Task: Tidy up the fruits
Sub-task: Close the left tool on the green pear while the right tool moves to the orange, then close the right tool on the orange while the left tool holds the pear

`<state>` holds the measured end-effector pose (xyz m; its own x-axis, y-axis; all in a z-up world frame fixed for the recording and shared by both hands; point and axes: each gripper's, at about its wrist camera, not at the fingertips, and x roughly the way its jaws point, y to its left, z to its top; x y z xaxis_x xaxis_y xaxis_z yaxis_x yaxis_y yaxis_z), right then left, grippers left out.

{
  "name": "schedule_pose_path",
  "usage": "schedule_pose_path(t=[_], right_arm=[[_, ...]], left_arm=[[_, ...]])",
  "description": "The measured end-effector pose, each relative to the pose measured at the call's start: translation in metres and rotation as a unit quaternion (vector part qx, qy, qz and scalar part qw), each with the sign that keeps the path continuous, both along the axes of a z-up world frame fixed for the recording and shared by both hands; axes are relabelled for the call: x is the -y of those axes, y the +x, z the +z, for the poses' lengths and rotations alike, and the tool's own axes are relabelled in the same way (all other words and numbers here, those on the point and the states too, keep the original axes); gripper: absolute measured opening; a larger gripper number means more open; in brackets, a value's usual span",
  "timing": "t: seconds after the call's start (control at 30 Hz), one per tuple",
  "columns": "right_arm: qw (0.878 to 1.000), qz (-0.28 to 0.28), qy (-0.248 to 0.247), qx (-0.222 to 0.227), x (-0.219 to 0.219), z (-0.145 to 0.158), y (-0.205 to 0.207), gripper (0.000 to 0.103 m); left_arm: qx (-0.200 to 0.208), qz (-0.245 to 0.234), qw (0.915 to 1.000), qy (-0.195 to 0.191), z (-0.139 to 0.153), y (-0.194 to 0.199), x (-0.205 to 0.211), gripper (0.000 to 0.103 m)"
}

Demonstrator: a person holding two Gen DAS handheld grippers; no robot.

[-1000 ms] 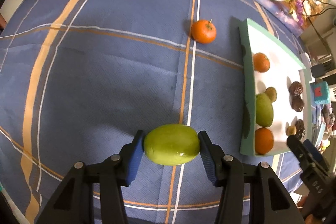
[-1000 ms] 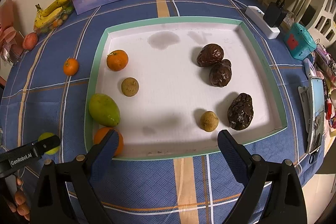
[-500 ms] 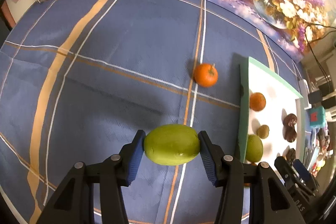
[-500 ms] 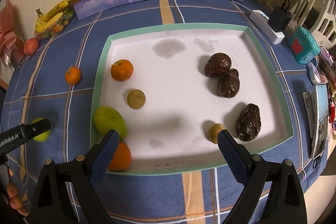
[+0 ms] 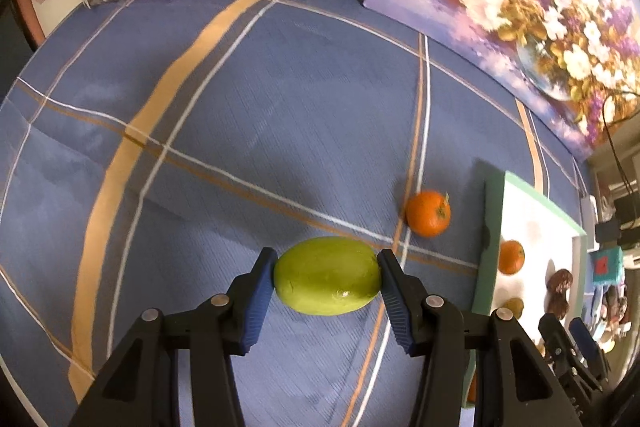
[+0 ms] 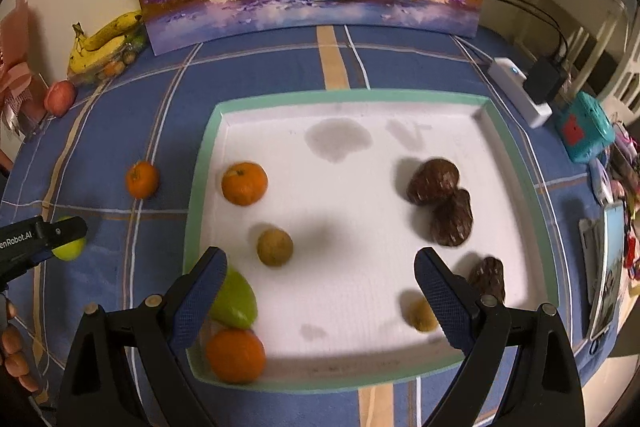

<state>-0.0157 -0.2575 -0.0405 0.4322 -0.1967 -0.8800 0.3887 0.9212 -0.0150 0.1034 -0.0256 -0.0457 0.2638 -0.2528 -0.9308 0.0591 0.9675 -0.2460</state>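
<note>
We hold the green fruit [image 5: 328, 275] in the left tongs [image 5: 327, 281], pinched end to end between the blue pads, above the blue plaid surface [image 5: 224, 115] and well left of the white tray [image 6: 360, 227]. It looks firm and smooth-skinned, probably of middling weight; the glossy skin could slip, so a grip across its broad middle seems safer than on the rounded tips, and too hard a squeeze may bruise it. Our right tongs [image 6: 320, 291] hover wide and empty over the near part of the tray, which holds two oranges [image 6: 244, 183], another green fruit [image 6: 234, 301], small tan fruits [image 6: 275, 247] and dark wrinkled ones [image 6: 434, 181]. One loose orange [image 5: 428, 213] lies on the cloth just outside the tray's green rim
</note>
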Motion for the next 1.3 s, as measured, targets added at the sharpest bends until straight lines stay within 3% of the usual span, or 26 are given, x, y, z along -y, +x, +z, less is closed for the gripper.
schedule_pose_path(t=[0.13,0.33,0.57,0.83,1.17,1.3], right_arm=[[1.000,0.018,-0.001,0.013,-0.012,0.006,0.013,0.095],[0.998,0.063,-0.012,0.027,-0.039,0.016,0.038,0.095],[0.996,0.086,0.035,0.014,-0.065,0.011,0.074,0.094],[0.991,0.103,0.083,-0.025,-0.089,-0.014,0.113,0.066],[0.991,0.098,0.068,-0.062,-0.100,-0.045,0.135,0.047],[0.990,0.100,0.086,-0.053,-0.100,-0.047,0.136,0.035]], left_arm=[[0.015,0.008,0.9997,0.017,0.003,0.010,-0.009,0.054],[0.022,0.028,0.9993,0.009,0.006,0.024,-0.032,0.054],[0.039,0.044,0.9982,0.009,0.014,0.038,-0.056,0.054],[0.030,0.059,0.9978,-0.002,0.007,0.047,-0.070,0.054],[0.027,0.060,0.9978,-0.007,0.004,0.051,-0.073,0.054],[0.031,0.058,0.9978,-0.007,0.006,0.050,-0.073,0.054]])
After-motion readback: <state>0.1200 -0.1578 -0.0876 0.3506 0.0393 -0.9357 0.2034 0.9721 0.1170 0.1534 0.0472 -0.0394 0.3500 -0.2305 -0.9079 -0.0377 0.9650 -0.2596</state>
